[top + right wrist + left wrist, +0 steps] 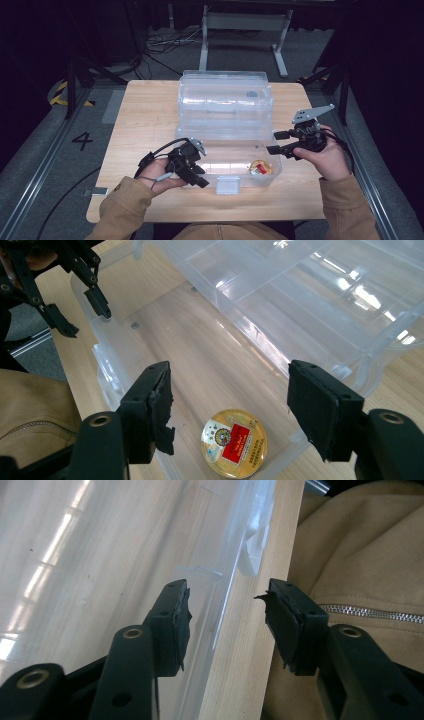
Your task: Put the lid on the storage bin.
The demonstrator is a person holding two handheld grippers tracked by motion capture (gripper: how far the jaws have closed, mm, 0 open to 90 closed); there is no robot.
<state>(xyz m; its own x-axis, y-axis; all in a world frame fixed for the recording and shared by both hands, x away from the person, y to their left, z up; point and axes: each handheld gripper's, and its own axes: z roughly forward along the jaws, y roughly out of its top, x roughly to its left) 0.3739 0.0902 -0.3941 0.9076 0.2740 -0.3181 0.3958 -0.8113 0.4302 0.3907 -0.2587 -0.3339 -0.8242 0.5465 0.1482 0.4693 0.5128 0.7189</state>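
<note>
A clear plastic box (272,175) stands open on the wooden table (145,115), its lid (225,100) tipped back. A round gold tin with a red label (260,168) lies in the base near the front right corner, and it lies below my right jaws (234,443). My left gripper (200,177) sits at the box's front left; its jaws (227,622) straddle the front wall (225,600) without pressing on it, so it is open. My right gripper (274,142) hovers at the box's right side, open (230,377), with nothing between its pads.
The white latch tab (227,185) juts from the front wall of the box. A tan sleeve and zipped jacket (360,570) lie close to the table's near edge. Cables and a metal frame (240,30) are on the floor beyond the table.
</note>
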